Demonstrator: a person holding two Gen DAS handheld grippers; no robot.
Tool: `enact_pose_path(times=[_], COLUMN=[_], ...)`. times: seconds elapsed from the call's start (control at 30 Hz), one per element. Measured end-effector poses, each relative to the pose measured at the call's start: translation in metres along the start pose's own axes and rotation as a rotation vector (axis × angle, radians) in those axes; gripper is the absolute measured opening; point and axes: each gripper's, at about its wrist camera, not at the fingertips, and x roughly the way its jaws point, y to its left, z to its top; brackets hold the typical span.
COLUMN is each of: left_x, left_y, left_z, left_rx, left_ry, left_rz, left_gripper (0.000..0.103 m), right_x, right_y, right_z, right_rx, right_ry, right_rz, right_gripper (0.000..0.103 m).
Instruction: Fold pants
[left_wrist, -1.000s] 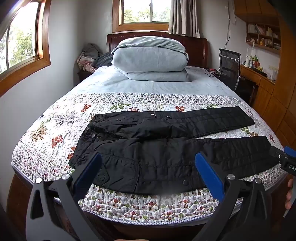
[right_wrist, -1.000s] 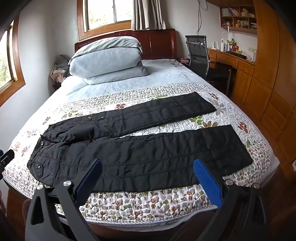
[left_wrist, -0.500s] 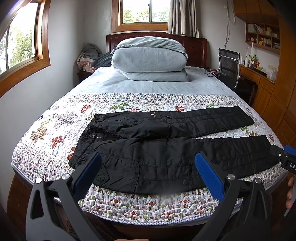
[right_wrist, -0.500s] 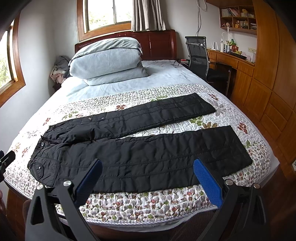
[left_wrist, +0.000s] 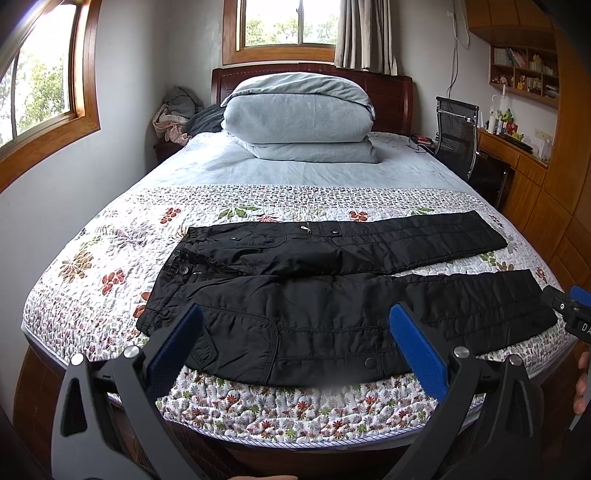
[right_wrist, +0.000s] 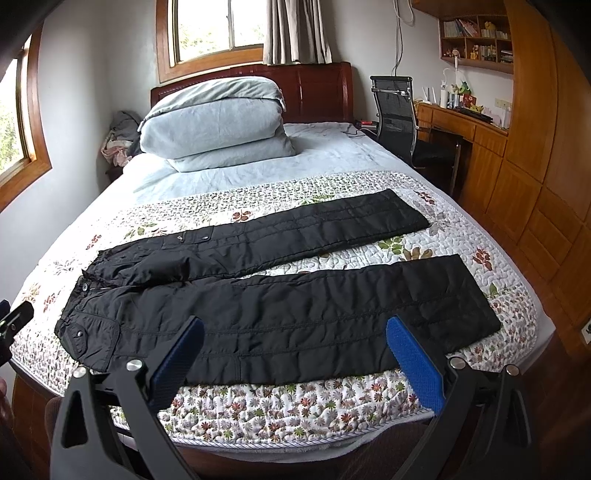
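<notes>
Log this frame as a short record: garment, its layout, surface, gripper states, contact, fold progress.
garment: black pants
layout: spread flat, waist to the left, legs apart and running to the right
surface: floral quilt on the bed
left gripper: open, holding nothing
right gripper: open, holding nothing
contact: none, both grippers are short of the bed's near edge
fold progress: not started
background: folded grey duvet at the headboard

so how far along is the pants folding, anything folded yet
Done: only the setup. The black quilted pants lie spread flat on the floral quilted bedspread, legs apart, waistband at the left, with no fold made. In hand: nothing; the left gripper and right gripper are both open at the near bed edge, not touching the fabric. Left: every fold, probably first bringing one leg onto the other.
</notes>
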Motion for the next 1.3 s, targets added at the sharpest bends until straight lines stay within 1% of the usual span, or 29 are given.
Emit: enact_pose_path(times=[0.27,1.3], left_x=[-0.0018,0.0016], left_y=[0.0023,0.0035], left_z=[0.0017,-0.0001], left_rx=[-0.001,0.000], left_ry=[-0.007,-0.005], left_rz=[0.008,0.013], left_gripper=[0.100,0.100], right_x=[-0.0007,-0.0031], right_y=[0.0025,0.0036], right_z=[0.0008,-0.0008], right_rx=[-0.005,-0.007], right_ry=[-0.008,-0.015], right_rz=[0.013,0.010], right_gripper=[0.100,0.100])
